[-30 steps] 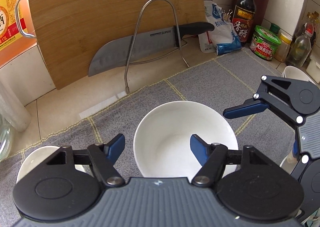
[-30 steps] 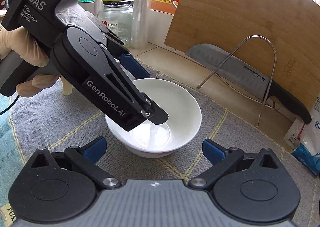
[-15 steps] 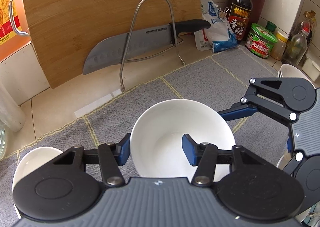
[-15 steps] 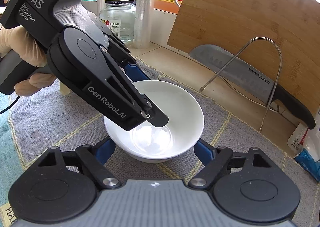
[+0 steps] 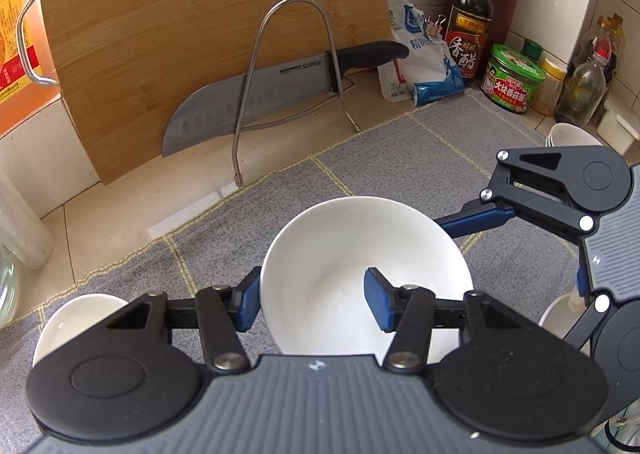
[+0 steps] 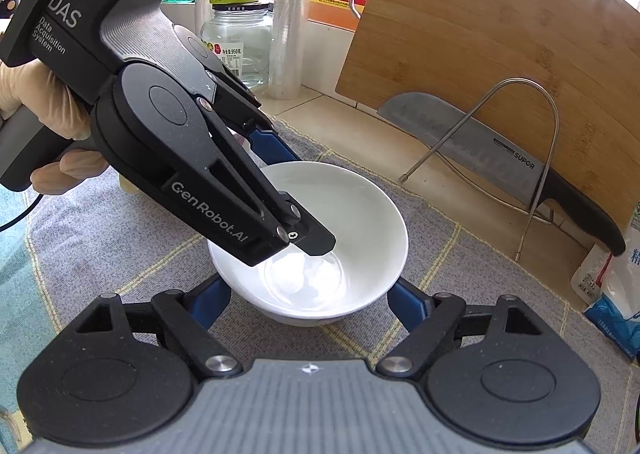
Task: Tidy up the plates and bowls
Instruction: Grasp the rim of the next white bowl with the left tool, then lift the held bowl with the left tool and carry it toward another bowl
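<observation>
A white bowl (image 5: 360,254) (image 6: 344,222) stands upright on the grey checked mat (image 5: 400,158). My left gripper (image 5: 314,304) is shut on its left wall, one blue pad outside and the other inside. In the right wrist view its black inner finger (image 6: 280,226) reaches down into the bowl. My right gripper (image 6: 308,306) is shut on the same bowl from the opposite side, both blue pads pressed against the outer wall low down. One of its fingers (image 5: 476,221) shows at the bowl's right edge.
A smaller white bowl (image 5: 76,322) sits at the mat's near left, and more white bowls (image 5: 572,134) at the right. Behind stand a bamboo cutting board (image 5: 200,34), a knife (image 5: 260,94) in a wire rack, sauce bottles (image 5: 472,14) and jars. A gloved hand (image 6: 44,106) holds the left gripper.
Both grippers' jaws have drawn in onto the bowl: the left pair onto its wall, the right pair from wide open onto its outer sides. The bowl has stayed in place.
</observation>
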Tool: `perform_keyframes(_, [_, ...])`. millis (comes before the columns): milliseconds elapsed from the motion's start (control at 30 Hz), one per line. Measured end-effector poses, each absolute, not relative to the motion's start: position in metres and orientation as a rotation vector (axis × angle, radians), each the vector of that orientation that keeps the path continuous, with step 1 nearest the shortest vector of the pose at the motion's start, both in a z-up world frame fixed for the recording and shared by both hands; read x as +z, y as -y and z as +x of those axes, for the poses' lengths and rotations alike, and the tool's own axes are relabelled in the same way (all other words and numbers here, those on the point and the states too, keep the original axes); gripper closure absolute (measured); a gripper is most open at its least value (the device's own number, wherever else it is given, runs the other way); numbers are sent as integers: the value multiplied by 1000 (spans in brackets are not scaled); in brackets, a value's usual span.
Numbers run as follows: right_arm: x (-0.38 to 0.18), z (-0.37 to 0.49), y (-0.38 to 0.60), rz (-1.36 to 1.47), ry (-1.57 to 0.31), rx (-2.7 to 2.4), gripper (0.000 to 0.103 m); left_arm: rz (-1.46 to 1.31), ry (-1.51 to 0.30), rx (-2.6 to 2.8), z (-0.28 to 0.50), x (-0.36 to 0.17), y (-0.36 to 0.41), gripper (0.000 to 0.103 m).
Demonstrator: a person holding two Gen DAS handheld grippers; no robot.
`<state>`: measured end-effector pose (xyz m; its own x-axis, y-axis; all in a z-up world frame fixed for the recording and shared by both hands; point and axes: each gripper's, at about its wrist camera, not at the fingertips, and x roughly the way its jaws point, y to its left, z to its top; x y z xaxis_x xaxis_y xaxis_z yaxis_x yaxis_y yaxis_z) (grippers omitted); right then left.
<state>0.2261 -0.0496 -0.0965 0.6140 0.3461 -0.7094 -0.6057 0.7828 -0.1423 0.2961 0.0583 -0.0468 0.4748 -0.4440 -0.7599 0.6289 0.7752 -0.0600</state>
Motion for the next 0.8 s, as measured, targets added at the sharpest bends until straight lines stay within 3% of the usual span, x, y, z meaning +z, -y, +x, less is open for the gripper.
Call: perform_keyframes(800, [-62,151,62,-364,-678,508,15,303,-754,-707,224,0,-40,50])
